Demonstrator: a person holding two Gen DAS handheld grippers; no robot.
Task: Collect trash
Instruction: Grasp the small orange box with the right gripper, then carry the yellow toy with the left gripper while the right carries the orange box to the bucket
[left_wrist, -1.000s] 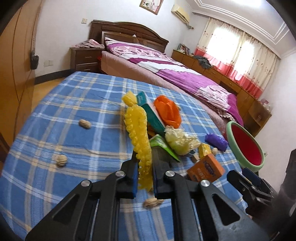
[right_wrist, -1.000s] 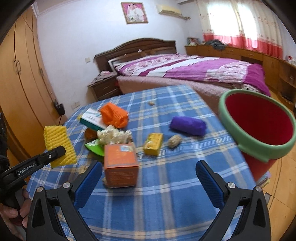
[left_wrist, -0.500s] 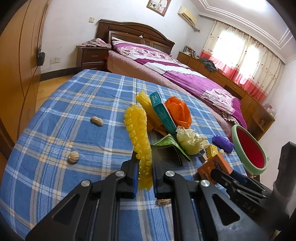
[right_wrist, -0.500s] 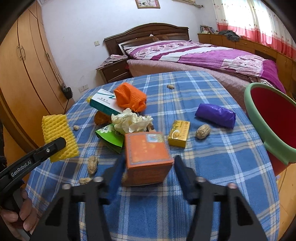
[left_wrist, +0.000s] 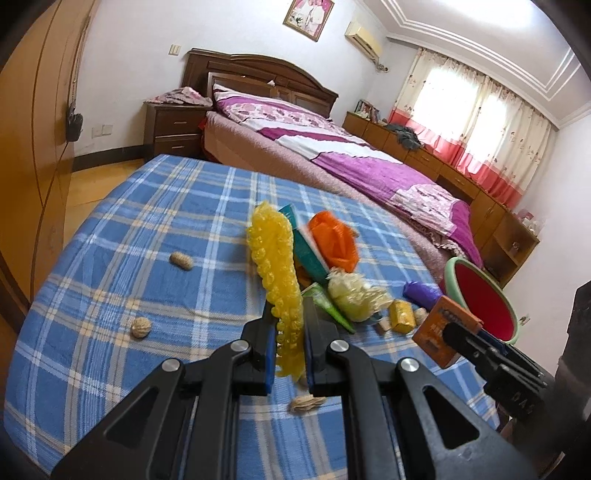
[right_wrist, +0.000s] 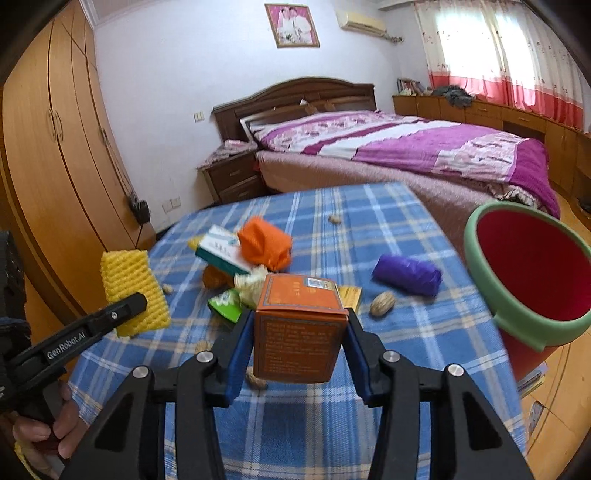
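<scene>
My left gripper (left_wrist: 289, 325) is shut on a yellow foam fruit net (left_wrist: 277, 266) and holds it upright above the blue plaid table (left_wrist: 147, 229); the net also shows in the right wrist view (right_wrist: 133, 291). My right gripper (right_wrist: 300, 325) is shut on an orange cardboard box (right_wrist: 299, 332), lifted off the table; the box also shows in the left wrist view (left_wrist: 441, 332). A red bin with a green rim (right_wrist: 532, 273) stands just off the table's right edge.
On the table lie an orange net (right_wrist: 264, 245), a white-green box (right_wrist: 218, 251), a purple wrapper (right_wrist: 406, 275), a small yellow box (left_wrist: 402, 315), a crumpled tissue (left_wrist: 354, 297), a green packet (left_wrist: 325, 304) and several nut shells (left_wrist: 181, 260). A bed (right_wrist: 406, 147) lies beyond.
My right gripper closed on the orange box and lifted it off the table. My left gripper kept its hold on the yellow net and rose slightly.
</scene>
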